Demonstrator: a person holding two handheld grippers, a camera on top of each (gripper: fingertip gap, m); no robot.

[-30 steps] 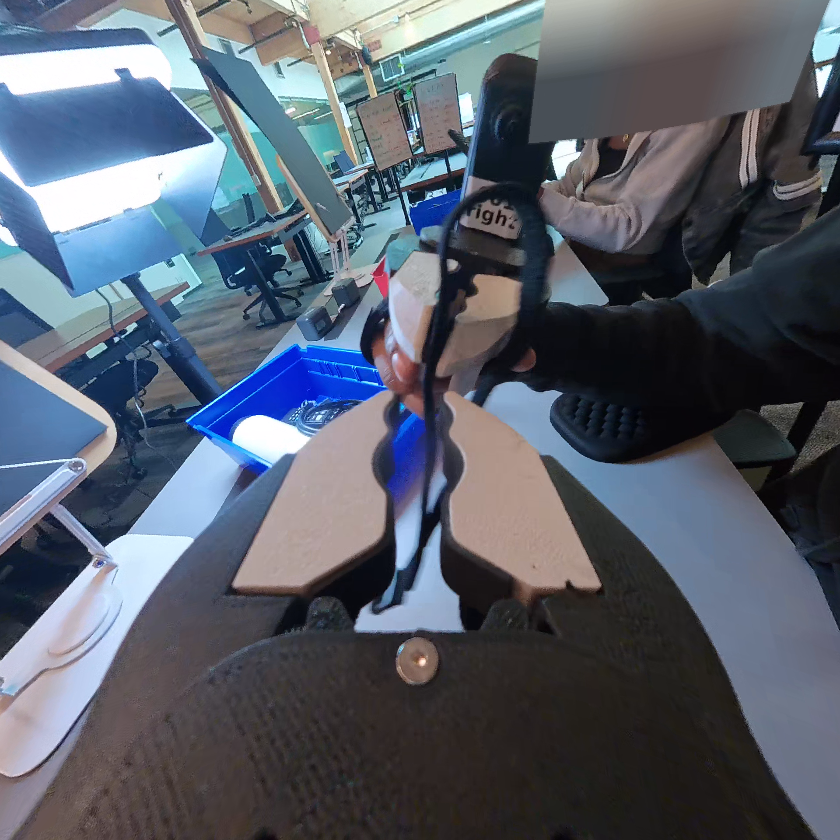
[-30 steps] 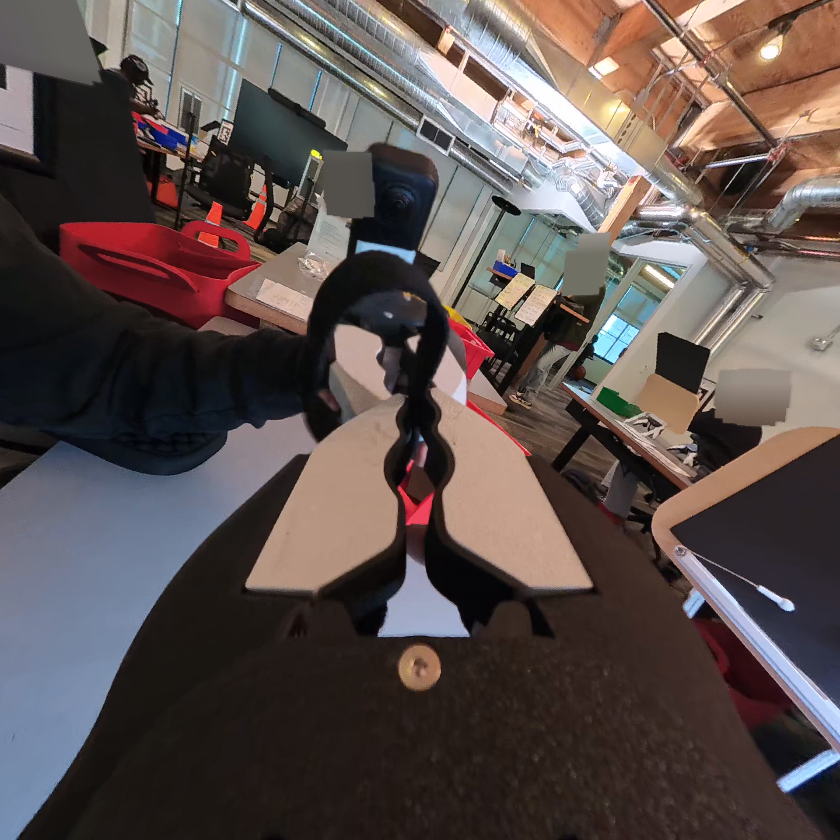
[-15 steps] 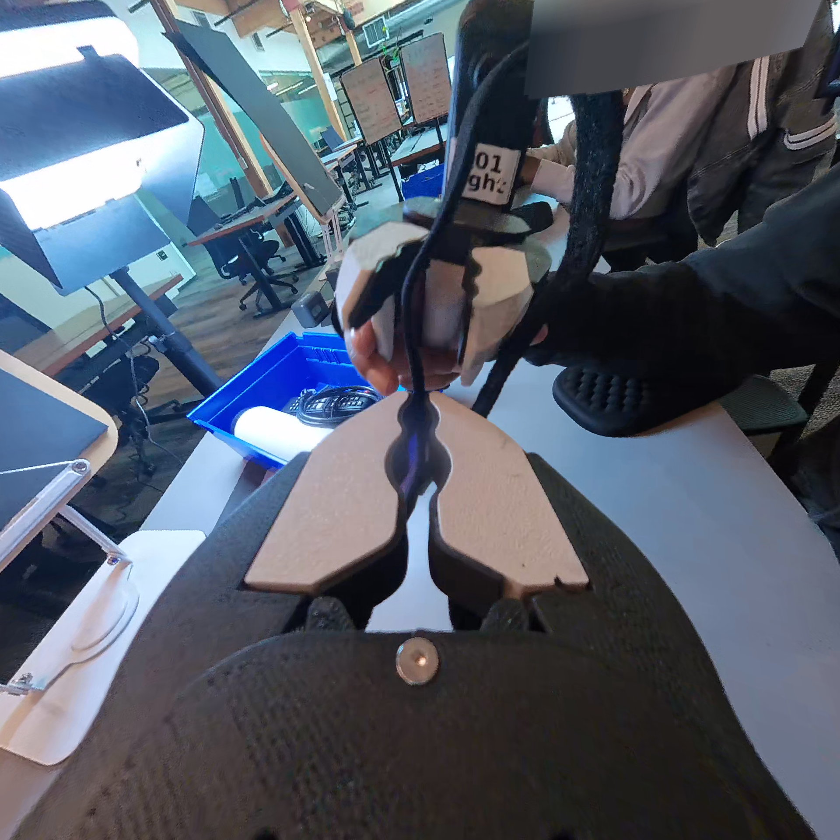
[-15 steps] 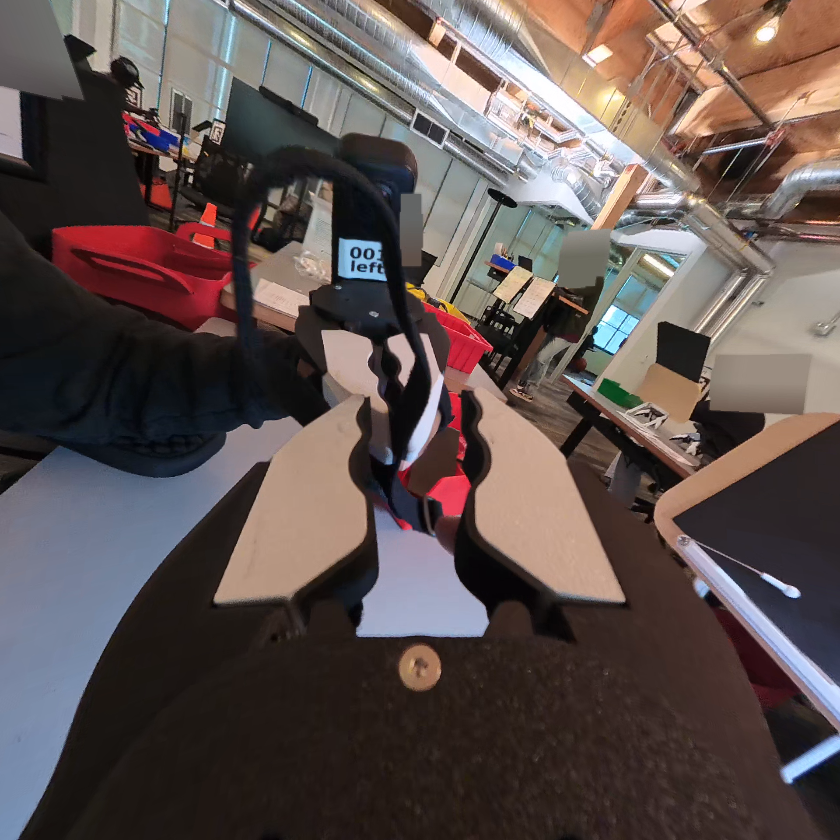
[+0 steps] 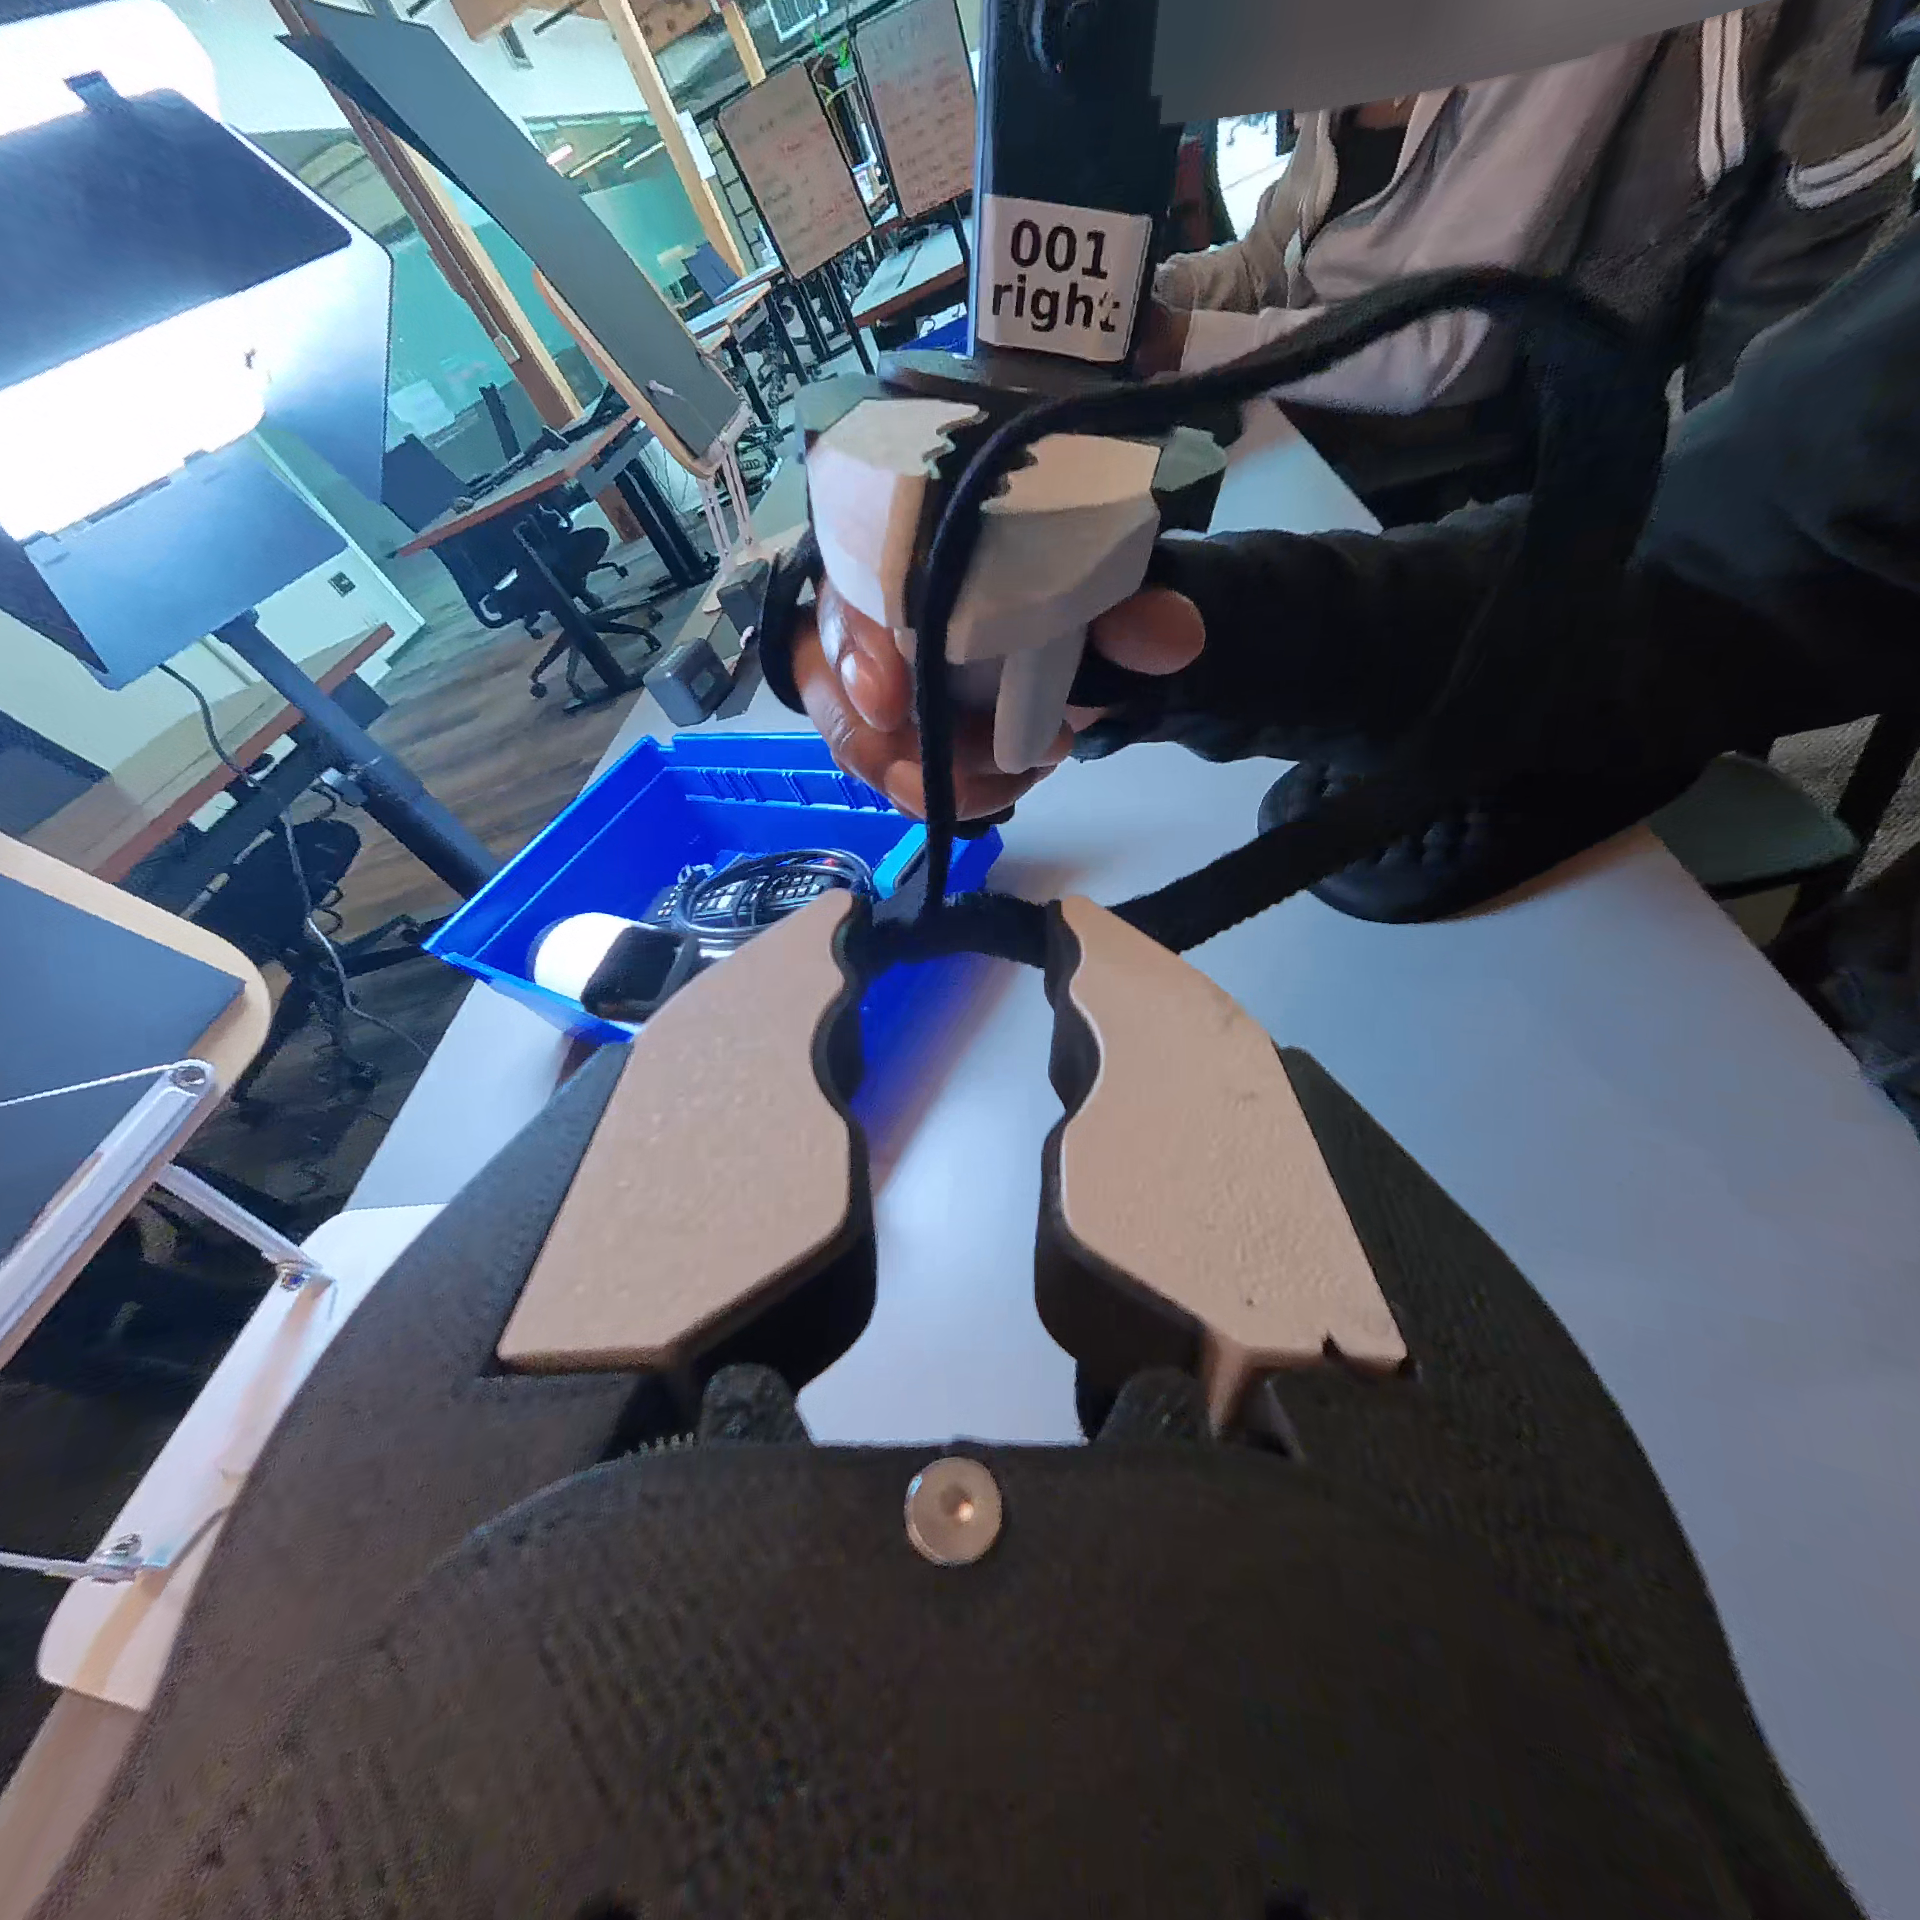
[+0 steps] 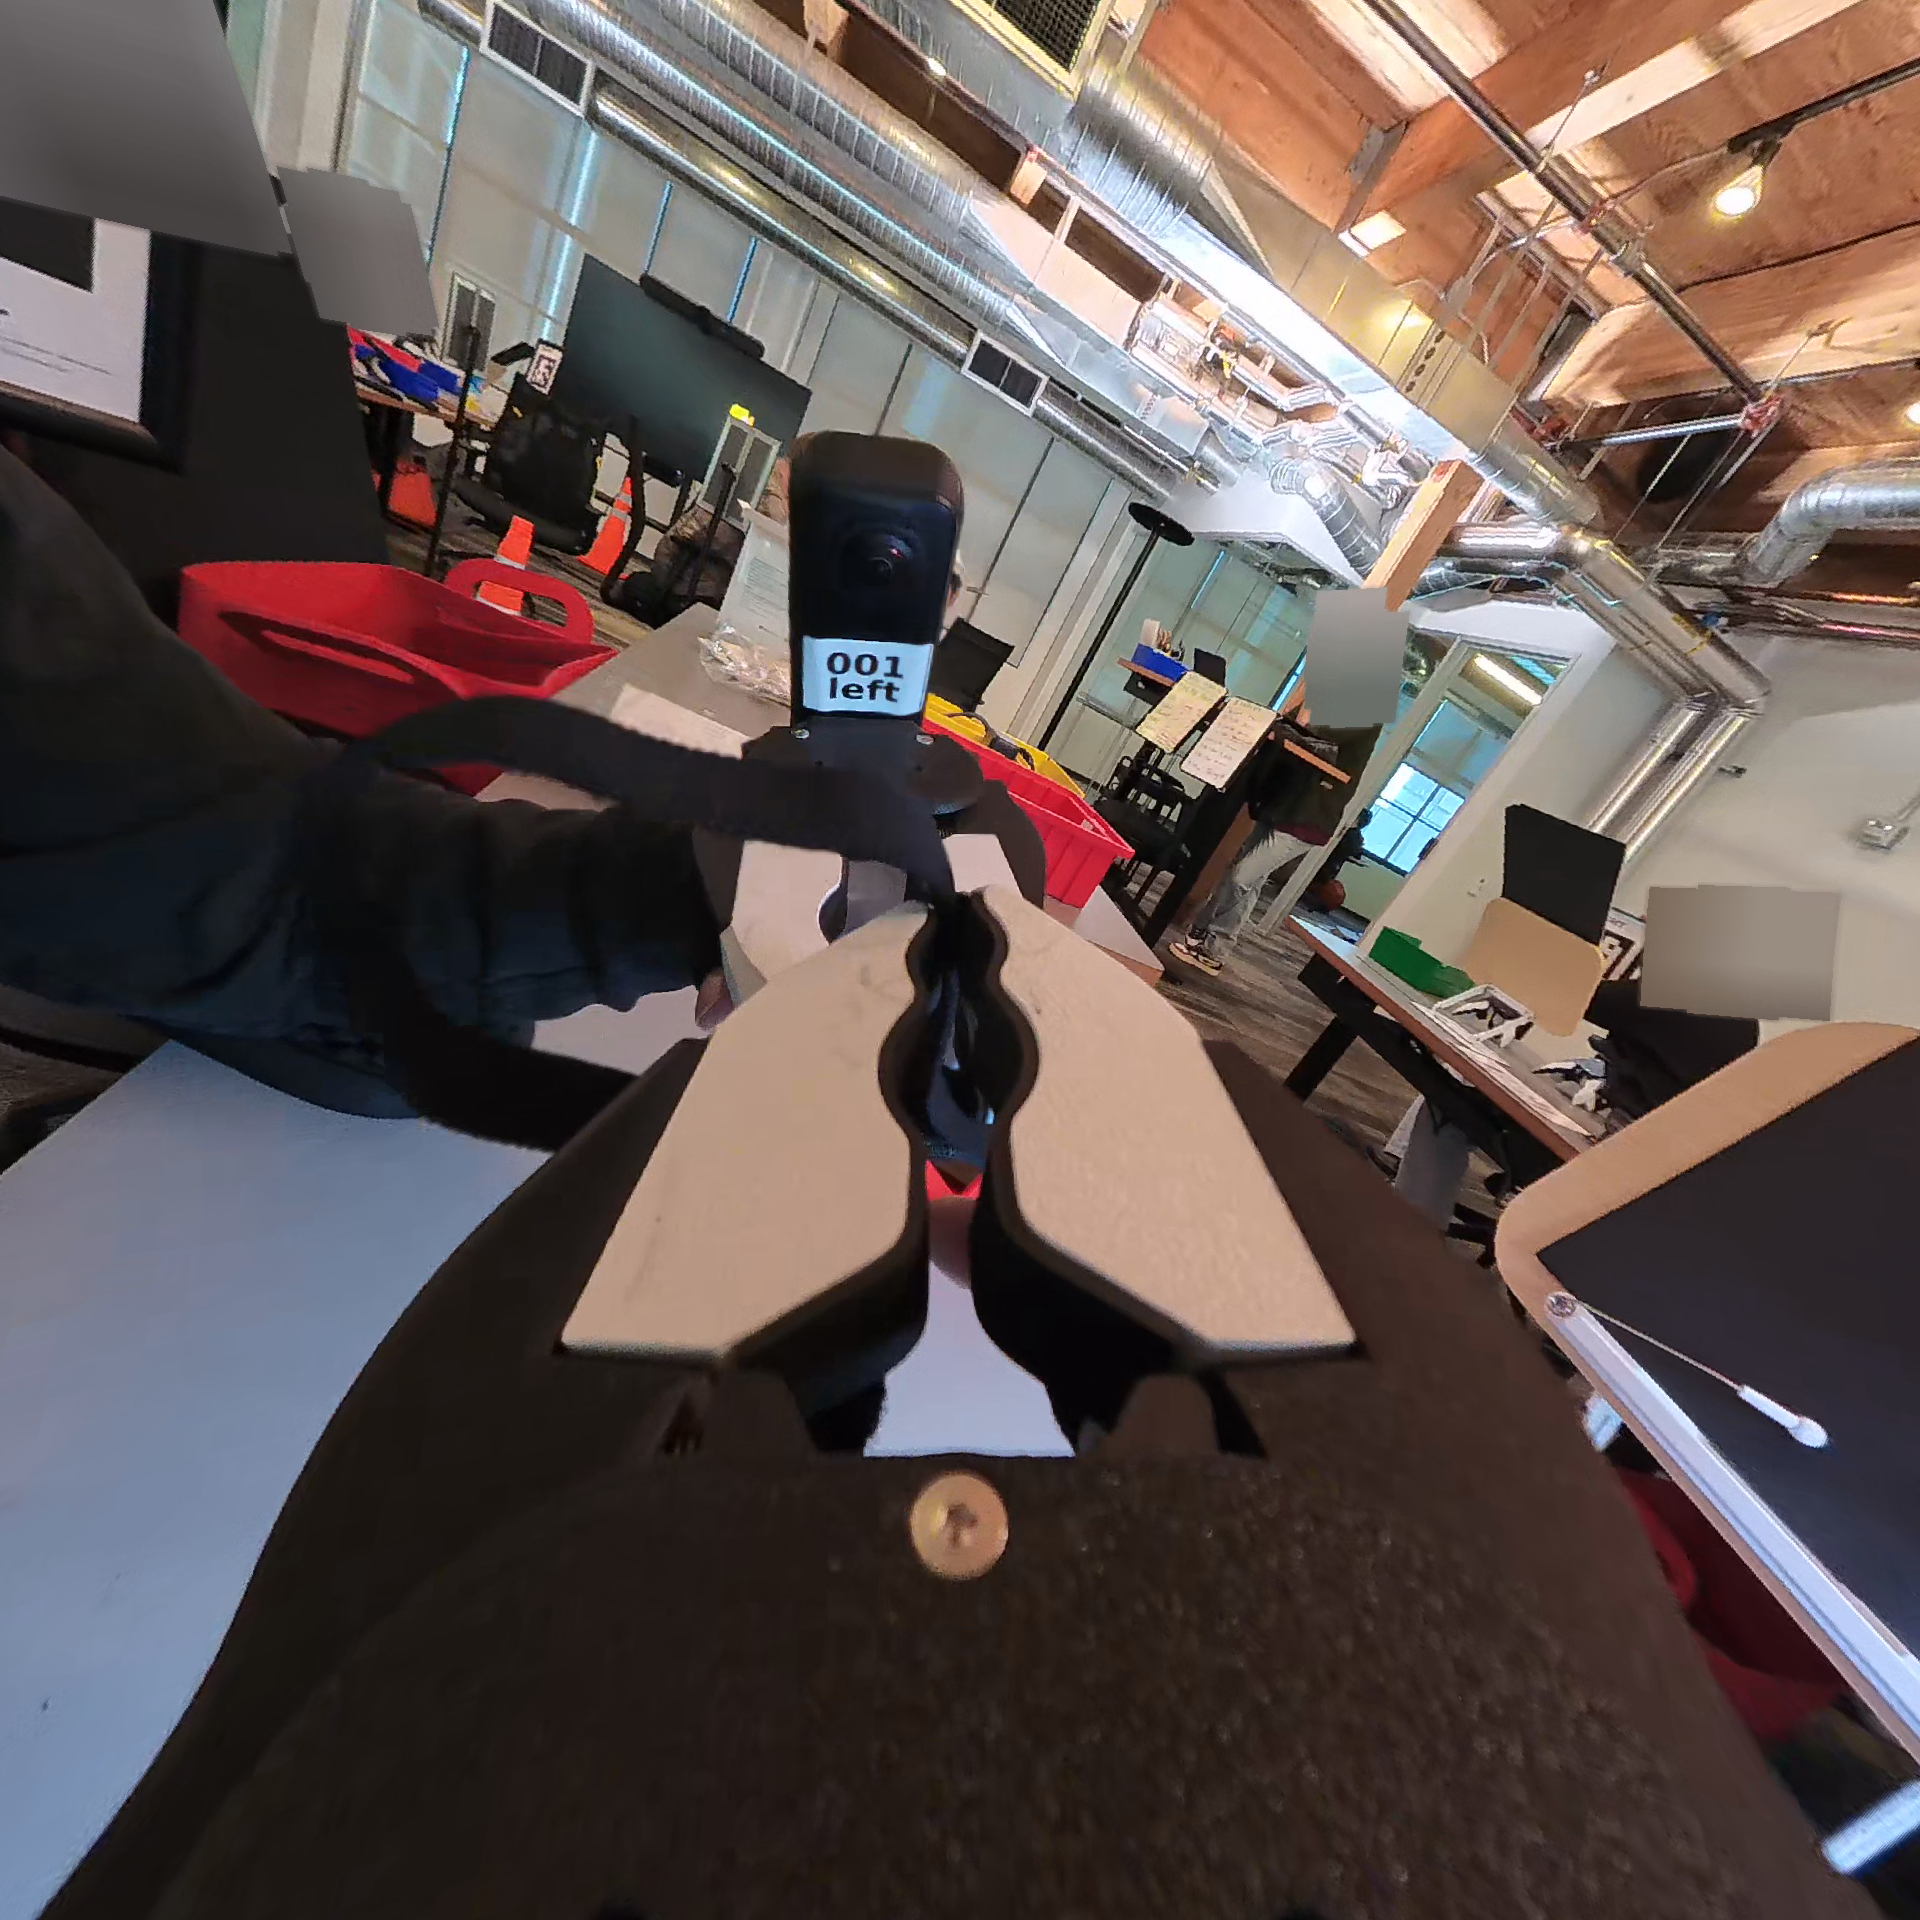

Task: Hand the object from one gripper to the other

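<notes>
Black strap (image 6: 665,774) — a wide fabric band with a thin cord on it — is pinched between the closed fingers of the right gripper (image 6: 961,925). From there it loops away over the person's dark sleeve (image 6: 312,914). The left gripper (image 5: 951,920) stands spread apart, the band crossing its tips (contact is hard to judge). Beyond, a blue bin (image 5: 582,883) rests on the grey table (image 5: 1558,1091) — its contents half hidden behind the left finger.
</notes>
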